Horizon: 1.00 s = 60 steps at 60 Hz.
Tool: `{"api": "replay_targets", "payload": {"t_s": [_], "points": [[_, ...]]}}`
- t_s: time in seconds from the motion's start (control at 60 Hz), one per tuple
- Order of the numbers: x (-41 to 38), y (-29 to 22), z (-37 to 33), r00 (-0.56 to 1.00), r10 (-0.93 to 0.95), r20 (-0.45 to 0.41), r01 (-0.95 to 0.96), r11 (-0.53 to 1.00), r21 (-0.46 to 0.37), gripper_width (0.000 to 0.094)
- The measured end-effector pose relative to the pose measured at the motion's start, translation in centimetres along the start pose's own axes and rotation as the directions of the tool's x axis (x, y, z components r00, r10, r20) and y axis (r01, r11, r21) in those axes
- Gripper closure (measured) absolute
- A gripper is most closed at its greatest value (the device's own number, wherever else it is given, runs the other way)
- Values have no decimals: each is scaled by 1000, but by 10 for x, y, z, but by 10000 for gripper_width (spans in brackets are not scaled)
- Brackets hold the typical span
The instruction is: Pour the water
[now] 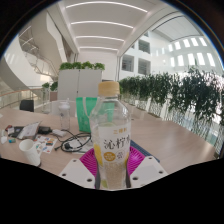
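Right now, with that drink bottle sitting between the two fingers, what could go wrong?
The bottle still has its cap on, so nothing will pour until that is off. It looks tall and narrow, gripped low between the pink pads, so it could tilt or slip when tipped. The clutter on the table beside it, including a white cup, might get knocked or splashed.

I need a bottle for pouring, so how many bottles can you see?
1. The bottle stands between the gripper fingers. The clutter beside it could hide others.
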<state>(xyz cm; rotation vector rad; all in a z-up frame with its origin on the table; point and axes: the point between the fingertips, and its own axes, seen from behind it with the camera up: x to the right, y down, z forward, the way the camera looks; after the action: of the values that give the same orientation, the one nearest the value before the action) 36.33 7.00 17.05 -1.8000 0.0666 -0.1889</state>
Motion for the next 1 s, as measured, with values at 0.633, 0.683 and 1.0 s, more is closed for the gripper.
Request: {"api": "replay_targets", "payload": {"t_s": [0.633,0.683,1.0], "points": [[-207,-76,56,-581,-812,-53,814,-578,-60,594],[-214,-78,57,-641,-766,-49,767,-638,-60,594],[-221,-66,60,-566,-824,2,824,-566,-9,593]]}}
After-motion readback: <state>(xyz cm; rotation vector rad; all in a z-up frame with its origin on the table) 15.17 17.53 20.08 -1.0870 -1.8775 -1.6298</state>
